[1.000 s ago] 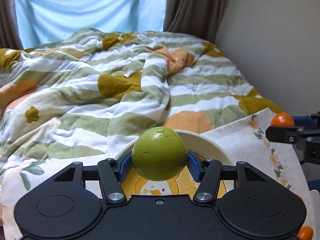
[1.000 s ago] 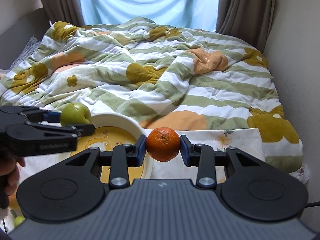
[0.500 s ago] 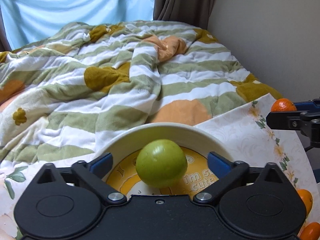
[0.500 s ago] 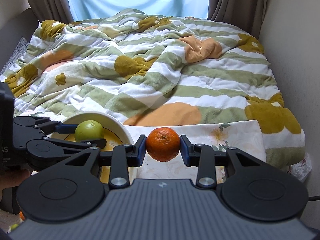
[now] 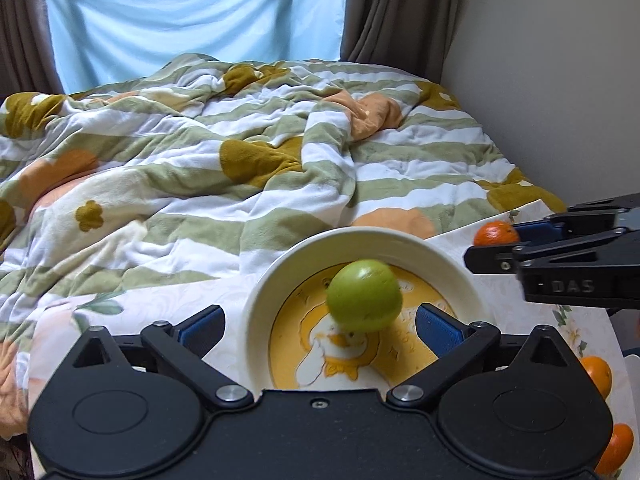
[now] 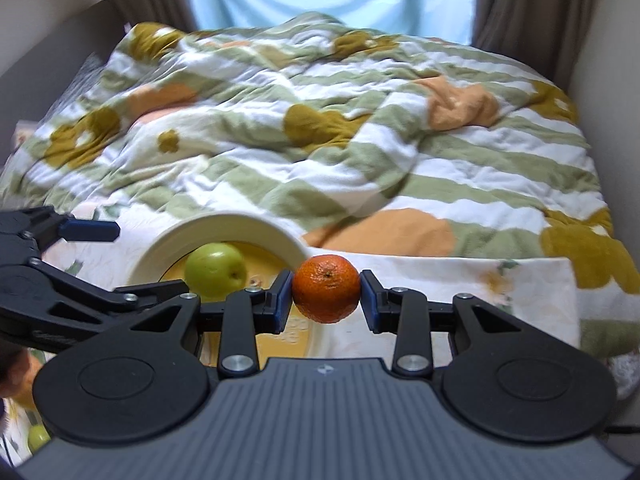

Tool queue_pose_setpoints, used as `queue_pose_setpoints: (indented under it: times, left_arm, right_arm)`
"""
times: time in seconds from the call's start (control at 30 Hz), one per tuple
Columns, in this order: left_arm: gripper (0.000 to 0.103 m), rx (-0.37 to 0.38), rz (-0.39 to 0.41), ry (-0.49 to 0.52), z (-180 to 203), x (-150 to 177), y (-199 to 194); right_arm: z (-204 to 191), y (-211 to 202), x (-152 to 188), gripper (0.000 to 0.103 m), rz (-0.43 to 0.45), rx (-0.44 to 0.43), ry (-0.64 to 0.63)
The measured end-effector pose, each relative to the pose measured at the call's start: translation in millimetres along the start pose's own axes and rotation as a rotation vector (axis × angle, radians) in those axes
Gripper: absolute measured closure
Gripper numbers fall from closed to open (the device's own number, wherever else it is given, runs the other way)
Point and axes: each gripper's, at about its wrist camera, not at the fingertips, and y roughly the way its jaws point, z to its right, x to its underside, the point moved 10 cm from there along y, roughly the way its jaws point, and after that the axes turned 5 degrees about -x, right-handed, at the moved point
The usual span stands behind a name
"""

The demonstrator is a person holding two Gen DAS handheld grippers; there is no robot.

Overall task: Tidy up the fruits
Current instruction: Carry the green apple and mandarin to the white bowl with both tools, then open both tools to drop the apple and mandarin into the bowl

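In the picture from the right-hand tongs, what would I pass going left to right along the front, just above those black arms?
The other tongs, open → green apple in the yellow-bottomed bowl → orange pinched in these tongs → flowered cloth.

A bed (image 5: 280, 152) is covered by a striped quilt (image 6: 320, 140) (green, white, orange); behind it, a bright window (image 5: 192, 16) is framed by 2 brown curtains (image 5: 400, 12).
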Motion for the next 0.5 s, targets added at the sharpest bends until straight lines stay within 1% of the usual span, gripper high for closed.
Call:
queue_pose_setpoints:
  times: [0.13, 0.27, 0.43, 0.5]
  left_arm:
    - [0.000, -0.039, -0.005, -0.011, -11.5, 11.4, -10.2]
    - [0.000, -0.057, 0.000, -0.019, -20.7, 22.2, -20.9]
    - [0.000, -0.059, -0.012, -0.032, -25.6, 33.3, -24.2]
    - [0.000, -0.060, -0.011, -0.034, -27.0, 35.9, -26.0]
  right_arm:
    - [-18.2, 16.4, 4.0, 0.052, -0.012, -0.033, -0.069]
    - [-30.1, 31.1, 14.4, 0.052, -0.032, -0.053, -0.126]
    - [-40.2, 48.6, 28.4, 0.052, -0.060, -0.051, -0.202]
    - [-42.1, 52.0, 30.8, 0.051, -0.066, -0.052, -0.209]
